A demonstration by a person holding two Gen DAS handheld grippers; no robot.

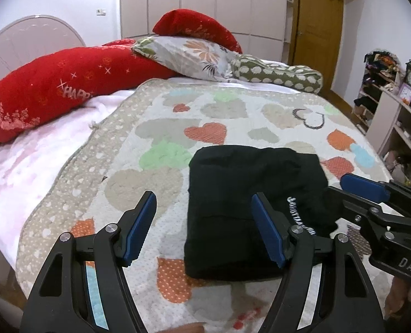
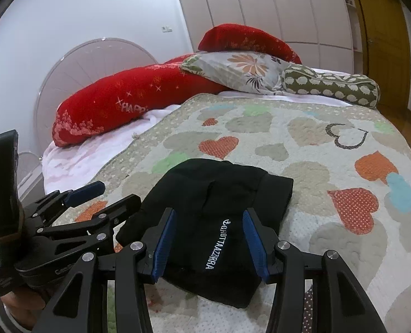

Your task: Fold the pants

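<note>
Pants (image 1: 250, 211): black, folded into a compact rectangle, lying on the quilt (image 1: 161, 127) at lower centre of the left wrist view; white lettering facing up near the right edge.
Left tool (image 1: 202, 222): wide open, holding nothing; near finger over bare quilt, far finger above the bundle's middle.
Right tool (image 2: 209, 236): open, gripping nothing; blue fingers (image 2: 165, 245) straddling the lettered strip at lower centre of the right wrist view; contact with cloth not determinable.
Step in hand: judged final tidying or release, fold near complete.
Method advised: press edges flat, square the corners, lift both tools straight up to avoid dragging layers.
Risk: top layer snagging on serrated pads and unfolding.
Background: red pillow (image 1: 47, 94) at upper left, well apart.
</note>
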